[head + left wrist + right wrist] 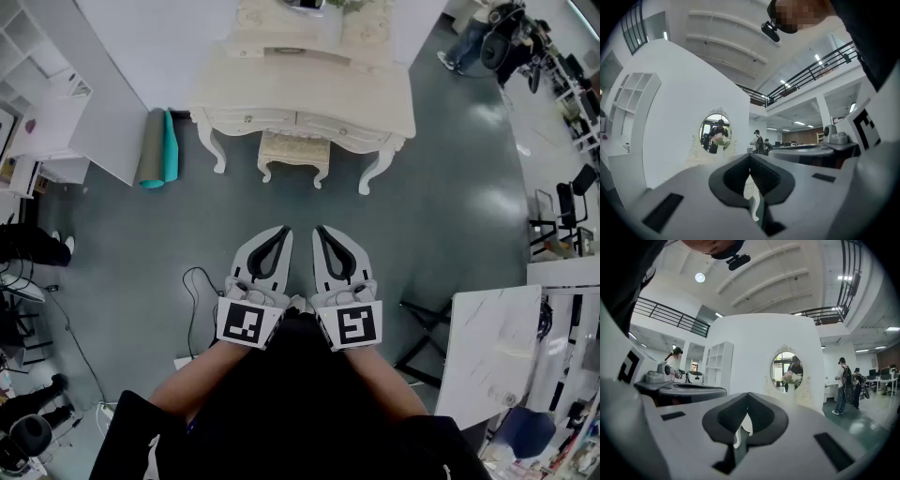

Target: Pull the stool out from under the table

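Cream desk (220,94) stands across the top of the head view, against a white wall. Stool (293,152) is tucked between its front legs, the front of the seat and two curved front legs poking out over grey floor. Judged: a rigid carved frame with a padded, patterned seat, probably light enough to slide. The smooth floor should let it glide, though the small feet could catch and tip it if it is pulled from high up. Best hold looks like the hard front rail under the cushion, or a front leg near its top; the padding would give under the pads. Left gripper (281,231) and right gripper (321,231) sit side by side close to the person's body, well apart from the stool, both clenched with nothing between the jaws. Hidden: the stool's rear half and back legs, under the desk. The gripper views look level at the mirror (786,371); neither clearly shows the stool. A pale sliver below each pair of jaws cannot be identified.
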{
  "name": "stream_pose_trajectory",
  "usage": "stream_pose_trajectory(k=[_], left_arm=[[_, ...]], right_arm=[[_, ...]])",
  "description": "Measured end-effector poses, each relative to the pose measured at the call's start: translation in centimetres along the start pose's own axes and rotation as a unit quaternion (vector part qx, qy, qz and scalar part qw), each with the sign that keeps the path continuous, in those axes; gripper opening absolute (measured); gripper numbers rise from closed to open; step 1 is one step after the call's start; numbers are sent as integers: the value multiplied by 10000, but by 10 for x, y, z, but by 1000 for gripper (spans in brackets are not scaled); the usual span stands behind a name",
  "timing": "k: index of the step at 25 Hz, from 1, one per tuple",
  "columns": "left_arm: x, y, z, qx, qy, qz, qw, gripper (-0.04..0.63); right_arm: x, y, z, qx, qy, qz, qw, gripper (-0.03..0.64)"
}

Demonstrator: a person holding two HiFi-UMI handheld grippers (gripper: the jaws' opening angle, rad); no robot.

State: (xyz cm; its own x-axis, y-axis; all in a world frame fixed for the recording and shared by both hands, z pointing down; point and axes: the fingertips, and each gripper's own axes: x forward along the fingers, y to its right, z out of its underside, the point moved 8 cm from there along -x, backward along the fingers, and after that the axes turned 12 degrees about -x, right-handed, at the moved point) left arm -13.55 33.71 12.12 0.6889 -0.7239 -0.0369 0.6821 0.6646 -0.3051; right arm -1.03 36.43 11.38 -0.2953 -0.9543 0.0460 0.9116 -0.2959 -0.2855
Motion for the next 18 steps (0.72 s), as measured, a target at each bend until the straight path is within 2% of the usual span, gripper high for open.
stream_pose_trajectory(k=[7, 10, 14, 18], left_arm=[[-1, -6, 2, 24, 72, -20, 10000, 14], [-5, -12, 2, -94, 175, -19, 9998, 14], [-9, -17, 6, -88, 210, -193, 9996, 14], [-10, -26, 14, -105, 61, -345, 9993, 14]], right_arm=[[-2, 6, 5, 106, -31, 104, 9999, 18], [-9, 10, 7, 51, -23, 155, 9999, 18], [-16, 18, 18, 156, -119, 242, 9995, 18], [-20, 18, 29, 213, 52, 182, 9996, 18]])
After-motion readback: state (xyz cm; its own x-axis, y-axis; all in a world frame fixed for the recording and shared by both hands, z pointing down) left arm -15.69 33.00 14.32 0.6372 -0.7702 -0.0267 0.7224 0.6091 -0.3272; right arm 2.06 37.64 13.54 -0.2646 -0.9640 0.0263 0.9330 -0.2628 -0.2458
